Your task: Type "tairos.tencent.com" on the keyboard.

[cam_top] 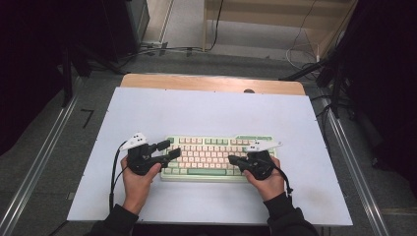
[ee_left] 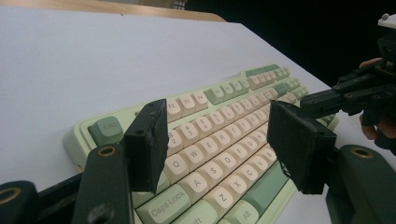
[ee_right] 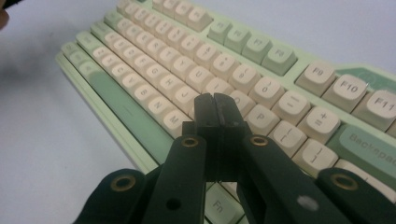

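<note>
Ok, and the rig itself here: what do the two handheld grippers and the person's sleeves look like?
Both grippers are black, each with two flat, blocky jaws on arms with brass-coloured rivets. The left gripper and right gripper each carry a pale grey three-cornered plate on top, with small dark marks on it. A black cable trails from each one. The person wears dark sleeves down to the wrists.

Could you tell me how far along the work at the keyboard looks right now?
Done: the keyboard lies flat on the white mat with both grippers at it. In hand: the right gripper, jaws shut, points down near the O and P keys; the left gripper hovers open above the letter keys. Any keypress can't be confirmed.
</note>
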Available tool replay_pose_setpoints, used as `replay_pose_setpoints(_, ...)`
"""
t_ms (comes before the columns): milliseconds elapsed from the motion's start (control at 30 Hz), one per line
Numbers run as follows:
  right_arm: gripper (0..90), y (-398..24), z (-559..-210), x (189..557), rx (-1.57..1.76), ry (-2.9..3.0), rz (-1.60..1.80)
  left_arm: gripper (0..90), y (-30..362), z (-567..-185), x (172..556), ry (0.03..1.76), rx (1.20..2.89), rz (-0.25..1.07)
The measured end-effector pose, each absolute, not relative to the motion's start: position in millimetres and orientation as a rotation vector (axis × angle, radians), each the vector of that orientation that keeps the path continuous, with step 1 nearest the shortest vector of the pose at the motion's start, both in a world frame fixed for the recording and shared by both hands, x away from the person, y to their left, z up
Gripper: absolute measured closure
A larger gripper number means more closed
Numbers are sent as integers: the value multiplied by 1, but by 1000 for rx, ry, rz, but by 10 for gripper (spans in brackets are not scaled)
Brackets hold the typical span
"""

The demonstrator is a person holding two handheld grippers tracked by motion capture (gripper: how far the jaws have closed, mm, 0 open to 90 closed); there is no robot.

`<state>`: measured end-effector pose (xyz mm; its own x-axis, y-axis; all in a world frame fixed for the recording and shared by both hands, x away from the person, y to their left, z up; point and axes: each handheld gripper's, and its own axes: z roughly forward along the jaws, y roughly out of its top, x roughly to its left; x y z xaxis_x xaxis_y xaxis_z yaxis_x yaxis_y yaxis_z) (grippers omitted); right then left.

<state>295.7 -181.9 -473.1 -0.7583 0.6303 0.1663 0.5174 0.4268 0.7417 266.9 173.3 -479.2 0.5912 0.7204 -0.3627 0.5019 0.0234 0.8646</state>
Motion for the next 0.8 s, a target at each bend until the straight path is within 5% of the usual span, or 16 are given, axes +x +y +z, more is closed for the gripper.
replay_pose_setpoints(633, 874, -181, -477, 297, 1040, 2556, 1197, 395, 171, -481, 267, 1035, 1641, 223)
replay_pose_setpoints(800, 619, -194, -467, 298, 1087, 2406, 1417, 396, 170, -481, 267, 1033, 1650, 223)
